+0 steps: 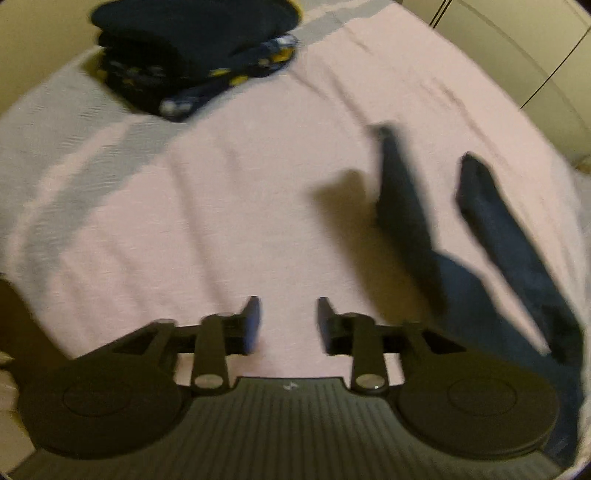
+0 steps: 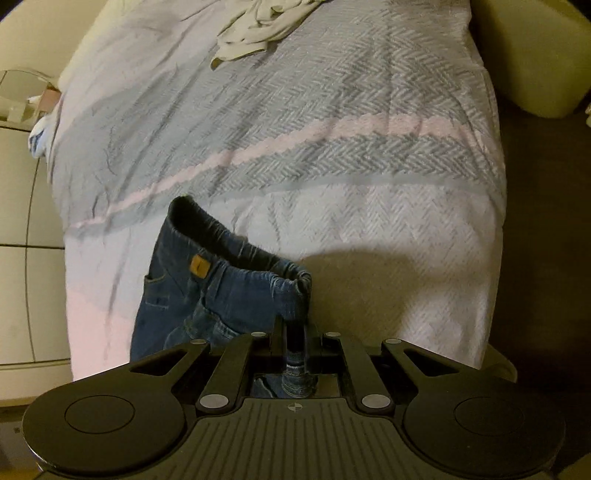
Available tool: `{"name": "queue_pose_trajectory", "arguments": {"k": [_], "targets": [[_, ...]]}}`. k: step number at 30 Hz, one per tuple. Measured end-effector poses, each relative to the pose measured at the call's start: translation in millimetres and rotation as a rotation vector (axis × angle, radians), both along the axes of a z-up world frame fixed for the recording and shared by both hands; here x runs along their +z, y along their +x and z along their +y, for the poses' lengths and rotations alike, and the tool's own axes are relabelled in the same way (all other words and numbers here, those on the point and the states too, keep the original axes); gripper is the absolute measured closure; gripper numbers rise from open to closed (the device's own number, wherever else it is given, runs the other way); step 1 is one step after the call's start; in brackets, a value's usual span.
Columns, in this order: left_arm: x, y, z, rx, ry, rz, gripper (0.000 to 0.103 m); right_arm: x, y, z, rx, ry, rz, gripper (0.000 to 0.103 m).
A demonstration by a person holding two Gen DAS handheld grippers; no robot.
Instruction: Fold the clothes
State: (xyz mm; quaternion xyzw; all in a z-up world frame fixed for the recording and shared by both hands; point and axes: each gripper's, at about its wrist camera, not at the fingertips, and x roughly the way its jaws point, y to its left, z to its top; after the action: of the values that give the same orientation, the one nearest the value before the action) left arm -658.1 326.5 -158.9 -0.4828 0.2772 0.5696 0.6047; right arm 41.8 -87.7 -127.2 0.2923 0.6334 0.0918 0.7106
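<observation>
The right gripper (image 2: 295, 332) is clamped tight on the waistband corner of a small pair of blue jeans (image 2: 192, 291), a fold of denim pinched between its two closed fingers and bunching out behind them. From there the waistband runs up and to the left, its far end standing raised, and the tan patch (image 2: 199, 266) sits just below the band; the rest of the jeans hangs or lies toward the lower left over the bedspread (image 2: 332, 155). The left gripper (image 1: 288, 325) has its fingers apart with nothing between them, only bare pink cloth showing in the gap. In the left wrist view, which is blurred, the two trouser legs (image 1: 487, 236) stretch from the lower right up toward the middle, their ends separated and lying on the spread just right of that gripper. A stack of dark folded clothes (image 1: 192, 62) sits at the far end, well apart from the jeans, with a wide stretch of open bedspread between them. In the right wrist view a crumpled pale garment (image 2: 258, 29) lies at the far end of the bed, also well clear. The bed's right edge drops to dark floor (image 2: 546, 221); its left edge runs close beside pale cabinet fronts (image 2: 22, 221).
</observation>
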Motion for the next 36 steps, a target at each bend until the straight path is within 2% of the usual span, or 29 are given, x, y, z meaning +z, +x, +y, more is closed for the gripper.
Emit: {"name": "queue_pose_trajectory", "arguments": {"k": [3, 5, 8, 10, 12, 16, 19, 20, 21, 22, 23, 25, 28, 29, 31, 33, 34, 36], "targets": [[-2.1, 23.2, 25.4, 0.012, 0.037, -0.057, 0.051, 4.7, 3.8, 5.8, 0.014, -0.002, -0.015, 0.096], [-8.8, 34.2, 37.8, 0.024, 0.040, -0.067, 0.050, 7.2, 5.8, 8.0, 0.019, -0.001, -0.020, 0.096], [-37.1, 38.5, 52.3, 0.044, -0.019, -0.066, 0.049, 8.8, 6.2, 6.1, 0.008, 0.004, -0.013, 0.096], [-55.1, 36.2, 56.7, 0.093, -0.090, -0.070, 0.050, 9.5, 6.1, 5.5, 0.008, 0.006, -0.018, 0.096], [-67.4, 28.7, 53.3, 0.158, -0.140, -0.108, 0.051, 9.7, 5.1, 4.6, 0.000, 0.014, -0.017, 0.096], [-76.5, 18.6, 41.6, 0.272, -0.138, -0.219, 0.049, 12.5, 3.3, 6.6, -0.005, 0.009, -0.025, 0.095], [-94.3, 14.9, 49.2, 0.369, -0.161, -0.293, 0.049, 13.3, 2.5, 9.6, -0.012, -0.001, -0.032, 0.095], [-100.9, 14.3, 53.6, 0.397, -0.171, -0.317, 0.052, 13.8, 2.6, 11.2, -0.013, -0.006, -0.034, 0.095], [-104.9, 15.0, 58.0, 0.412, -0.180, -0.328, 0.072, 15.1, 3.1, 13.1, -0.011, -0.010, -0.038, 0.095], [-106.7, 17.2, 64.2, 0.413, -0.186, -0.324, 0.095, 17.2, 4.0, 15.2, -0.004, -0.012, -0.044, 0.095], [-99.5, 18.5, 70.5, 0.392, -0.165, -0.314, 0.100, 22.3, 5.4, 17.7, 0.009, -0.007, -0.061, 0.095], [-76.5, 19.6, 82.4, 0.329, -0.096, -0.293, 0.100, 39.5, 8.2, 23.8, 0.053, 0.028, -0.116, 0.097], [-24.0, 7.6, 86.8, 0.211, 0.027, -0.276, 0.100, 78.5, 9.6, 28.3, 0.166, 0.104, -0.207, 0.097], [-6.3, 0.3, 82.6, 0.180, 0.072, -0.248, 0.100, 90.1, 7.8, 27.2, 0.204, 0.118, -0.234, 0.097], [15.1, -10.4, 68.6, 0.082, 0.132, -0.129, 0.098, 102.5, -1.5, 16.2, 0.261, 0.113, -0.273, 0.098], [6.0, -15.9, 53.7, 0.002, 0.078, -0.042, 0.092, 88.9, -9.7, 2.9, 0.262, 0.014, -0.269, 0.097], [-6.6, -16.6, 47.6, -0.013, 0.018, -0.012, 0.091, 75.0, -13.5, -1.7, 0.249, -0.051, -0.262, 0.097], [-38.5, -6.4, 37.5, -0.038, -0.112, 0.109, 0.090, 39.0, -17.2, -7.9, 0.189, -0.196, -0.224, 0.095]]}}
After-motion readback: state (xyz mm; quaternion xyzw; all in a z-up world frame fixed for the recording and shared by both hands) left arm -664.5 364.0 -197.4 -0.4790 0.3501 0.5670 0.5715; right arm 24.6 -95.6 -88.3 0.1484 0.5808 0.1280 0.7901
